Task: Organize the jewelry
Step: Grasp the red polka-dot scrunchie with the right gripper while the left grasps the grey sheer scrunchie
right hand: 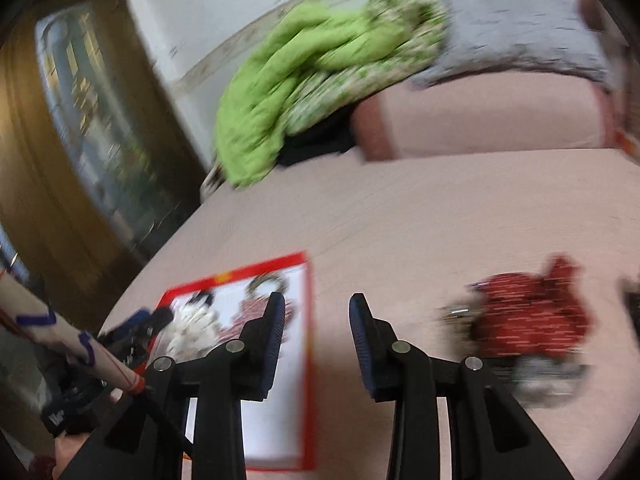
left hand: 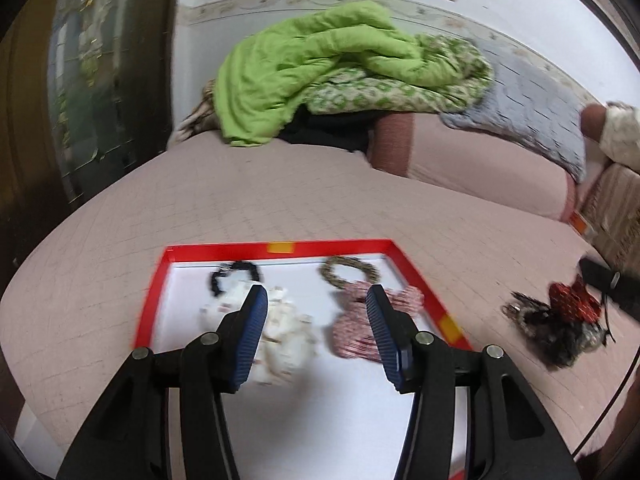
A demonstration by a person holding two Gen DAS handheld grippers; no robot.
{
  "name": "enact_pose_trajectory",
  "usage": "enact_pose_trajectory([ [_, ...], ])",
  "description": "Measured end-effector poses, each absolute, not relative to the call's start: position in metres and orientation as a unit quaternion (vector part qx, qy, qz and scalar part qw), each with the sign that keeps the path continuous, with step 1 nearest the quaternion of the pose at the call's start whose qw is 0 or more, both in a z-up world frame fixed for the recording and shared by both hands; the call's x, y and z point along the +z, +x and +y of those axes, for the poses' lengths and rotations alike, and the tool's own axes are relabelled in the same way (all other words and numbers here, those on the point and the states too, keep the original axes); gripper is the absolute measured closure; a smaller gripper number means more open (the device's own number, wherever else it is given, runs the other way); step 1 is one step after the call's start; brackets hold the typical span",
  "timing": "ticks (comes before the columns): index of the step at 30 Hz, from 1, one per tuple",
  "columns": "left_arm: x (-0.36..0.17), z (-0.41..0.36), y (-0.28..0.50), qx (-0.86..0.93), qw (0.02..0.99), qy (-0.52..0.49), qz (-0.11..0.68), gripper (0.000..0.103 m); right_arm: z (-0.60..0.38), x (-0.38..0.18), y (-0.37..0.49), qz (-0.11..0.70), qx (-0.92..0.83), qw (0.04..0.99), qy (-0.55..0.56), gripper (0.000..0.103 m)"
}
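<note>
Tray: the shallow red-rimmed white cardboard tray [left hand: 404, 258] lies on the pink quilted bedspread [left hand: 280, 200], right under your left gripper [left hand: 316, 294].
Already in: a white fabric bow piece on a black band [left hand: 286, 330] sits on the tray's left half; a pink-and-white patterned bow piece on a straw-coloured ring [left hand: 354, 334] sits on the right half, apart from it.
Still out: the red dotted fabric bow with a dark fuzzy tangle and a metal clip [right hand: 528, 320] lies on the bedspread, to the right of the tray and well apart from it.
Left fingers: you have them roughly half open, blue ribbed pads [left hand: 250, 344] facing each other with nothing between them; they hover above the two pieces without touching.
Right fingers: your right gripper [right hand: 317, 306] is parted about a third of the way and carries nothing; only bare bedspread shows in the gap.
Step in hand: by my reading, you go for the red bow next.
How: swing the right gripper rightward, open a little wider, and come down over the bow's knot, not the loose fuzzy strands.
Watch: both views are smeared, so slow down before you close; I cannot tell whether the clip and the tangle are one piece.
Landing: aim for the bare white patch at the tray's near end, and keep your left gripper clear.
</note>
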State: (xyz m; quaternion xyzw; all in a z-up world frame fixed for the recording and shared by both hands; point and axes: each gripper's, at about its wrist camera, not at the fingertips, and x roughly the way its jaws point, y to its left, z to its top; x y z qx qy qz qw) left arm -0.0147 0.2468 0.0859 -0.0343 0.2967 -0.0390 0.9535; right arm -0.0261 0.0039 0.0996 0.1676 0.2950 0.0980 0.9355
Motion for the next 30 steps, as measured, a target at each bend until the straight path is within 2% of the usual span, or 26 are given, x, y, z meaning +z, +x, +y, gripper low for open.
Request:
enact_pose_trajectory([
  [1,0.086,0.239,-0.017,-0.048,0.953,-0.033,0.297,0.053,-0.01,0.104,-0.032,0.284,0.082,0.939,0.176,0.065],
  [2,0.086,0.233,-0.019,-0.056,0.953,-0.03,0.297,0.053,-0.027,0.11,-0.039,0.271,0.06,0.943,0.185,0.059],
  [3,0.085,0.225,-0.021,-0.066,0.951,-0.025,0.299,0.053,-0.04,0.113,-0.044,0.262,0.037,0.946,0.189,0.047],
  [5,0.084,0.208,-0.025,-0.086,0.949,-0.018,0.304,0.052,-0.073,0.115,-0.05,0.26,-0.032,0.945,0.198,0.039],
  [13,0.077,0.153,-0.034,-0.165,0.927,0.003,0.337,0.052,-0.126,0.074,-0.03,0.323,-0.087,0.903,0.269,0.039],
  [14,0.075,0.147,-0.035,-0.174,0.923,0.004,0.343,0.052,-0.125,0.068,-0.024,0.332,-0.077,0.901,0.269,0.046],
  [15,0.073,0.141,-0.035,-0.184,0.919,0.005,0.348,0.052,-0.123,0.064,-0.018,0.343,-0.065,0.898,0.268,0.057],
  [16,0.072,0.137,-0.036,-0.19,0.917,0.007,0.352,0.052,-0.122,0.056,-0.012,0.364,-0.052,0.891,0.268,0.089],
  [17,0.071,0.132,-0.036,-0.199,0.913,0.008,0.357,0.052,-0.123,0.049,-0.009,0.375,-0.04,0.884,0.278,0.096],
  [19,0.07,0.122,-0.037,-0.218,0.904,0.005,0.367,0.051,-0.127,0.047,-0.014,0.362,-0.021,0.88,0.305,0.097],
  [23,0.072,0.099,-0.032,-0.253,0.889,-0.014,0.382,0.049,-0.133,0.084,-0.044,0.262,-0.05,0.923,0.277,0.097],
  [26,0.072,0.074,-0.026,-0.281,0.873,-0.024,0.398,0.039,-0.141,0.103,-0.072,0.189,-0.076,0.94,0.275,0.097],
  [30,0.061,0.041,-0.017,-0.312,0.844,-0.048,0.433,0.038,-0.154,0.108,-0.084,0.164,-0.099,0.939,0.286,0.097],
])
